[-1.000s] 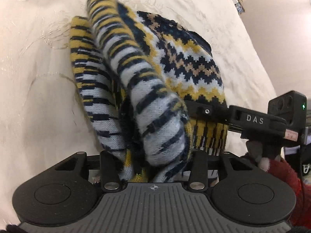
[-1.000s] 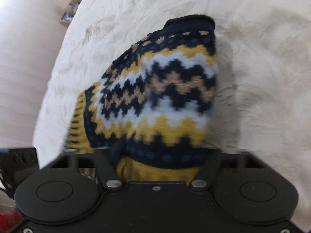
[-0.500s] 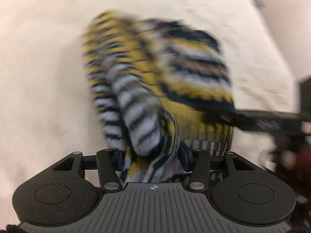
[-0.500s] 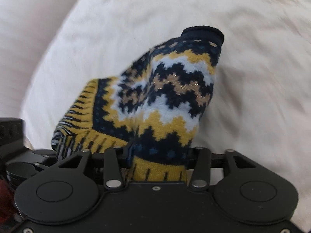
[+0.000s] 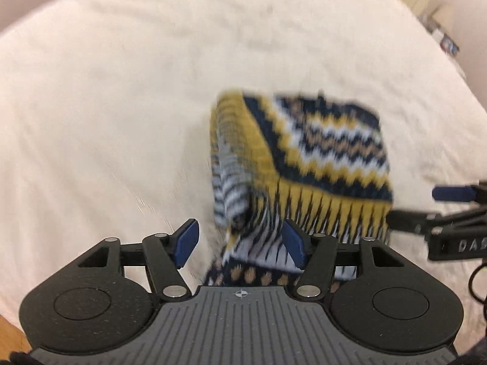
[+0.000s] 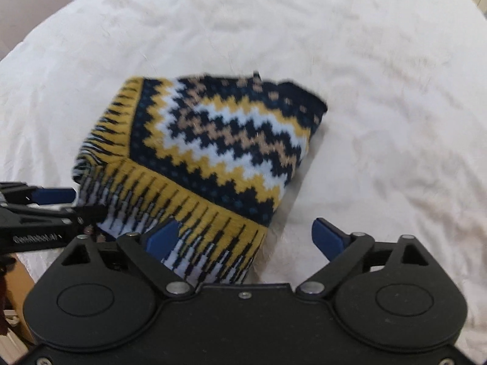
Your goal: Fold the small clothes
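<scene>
While the folded navy, yellow and white zigzag-knit sweater [image 6: 213,149] lies on the cream bedspread [image 6: 380,76], both grippers, left [image 5: 240,243] and right [image 6: 248,238], are held low, released.

Cream bedcover [image 5: 121,106], wrinkled, w/ faint embossed pattern. Blurred items, poss. boxes [image 5: 438,30], seen past its far edge by wall.

Bright soft light, motion blur, fisheye bending

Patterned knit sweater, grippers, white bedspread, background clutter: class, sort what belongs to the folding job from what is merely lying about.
Job:
knit sweater
left gripper, open
right gripper, open
white bedspread, the folding surface

Lying about:
blurred clutter beyond the bed's edge
</scene>
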Available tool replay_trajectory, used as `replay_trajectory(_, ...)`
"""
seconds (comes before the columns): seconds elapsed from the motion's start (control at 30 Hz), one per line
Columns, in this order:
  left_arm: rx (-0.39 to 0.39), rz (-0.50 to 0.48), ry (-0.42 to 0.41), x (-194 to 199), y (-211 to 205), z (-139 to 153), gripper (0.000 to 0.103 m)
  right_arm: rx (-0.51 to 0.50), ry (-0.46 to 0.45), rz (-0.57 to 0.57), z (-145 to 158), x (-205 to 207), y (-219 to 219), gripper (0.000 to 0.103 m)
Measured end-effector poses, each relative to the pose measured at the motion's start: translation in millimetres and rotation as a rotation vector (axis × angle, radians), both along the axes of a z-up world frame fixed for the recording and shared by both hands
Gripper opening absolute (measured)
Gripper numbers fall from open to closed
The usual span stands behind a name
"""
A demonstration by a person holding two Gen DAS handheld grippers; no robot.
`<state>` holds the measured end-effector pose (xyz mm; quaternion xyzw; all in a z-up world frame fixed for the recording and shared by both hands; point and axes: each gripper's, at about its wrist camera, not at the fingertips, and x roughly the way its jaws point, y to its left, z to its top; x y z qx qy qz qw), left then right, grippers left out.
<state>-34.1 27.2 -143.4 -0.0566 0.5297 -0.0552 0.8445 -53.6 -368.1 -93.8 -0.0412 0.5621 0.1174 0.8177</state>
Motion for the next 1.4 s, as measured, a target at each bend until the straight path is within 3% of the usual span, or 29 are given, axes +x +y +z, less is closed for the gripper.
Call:
replay_trajectory(0.07,0.009,0.004,-0.053,0.2,0.2,16.6,0.076,0.027,-0.023,-0.011,10.3,-3.1,-2.2,0.101)
replay_trajectory(0.27,0.05,0.003,-0.125,-2.0,-14.8,51.5,0.077,0.069,-0.084,-0.064,36.6,-5.6,-12.0,0.103)
replay_trajectory(0.5,0.171,0.065,-0.268,-5.0,-32.5,90.5,0.077,0.123,-0.203,-0.075,65.7,-11.9,-22.8,0.103)
replay_trajectory(0.6,0.224,0.096,-0.288,-2.8,-39.2,105.0,0.077,0.106,-0.289,-0.062,82.6,-16.3,-20.3,0.102)
replay_trajectory(0.7,0.228,0.094,-0.302,-1.9,-44.0,113.6,0.077,0.098,-0.359,-0.094,98.0,-19.9,-20.1,0.102)
replay_trajectory(0.8,0.237,0.084,-0.289,-1.2,-49.5,114.8,0.077,-0.005,-0.398,-0.159,109.9,-20.1,-15.7,0.102)
replay_trajectory(0.87,0.239,0.07,-0.279,-1.7,-52.0,113.6,0.077,-0.111,-0.388,-0.185,112.9,-15.7,-9.6,0.102)
replay_trajectory(0.93,0.23,0.062,-0.251,-2.2,-53.5,109.3,0.077,-0.137,-0.356,-0.17,112.9,-10.7,-6.9,0.102)
replay_trajectory(1.1,0.193,0.065,-0.163,-4.6,-50.7,94.3,0.077,-0.026,-0.209,-0.173,103.8,-2.2,-11.2,0.102)
replay_trajectory(1.4,0.202,0.047,-0.032,-10.0,-39.2,69.8,0.077,-0.028,-0.131,-0.206,91.6,-23.8,-4.0,0.102)
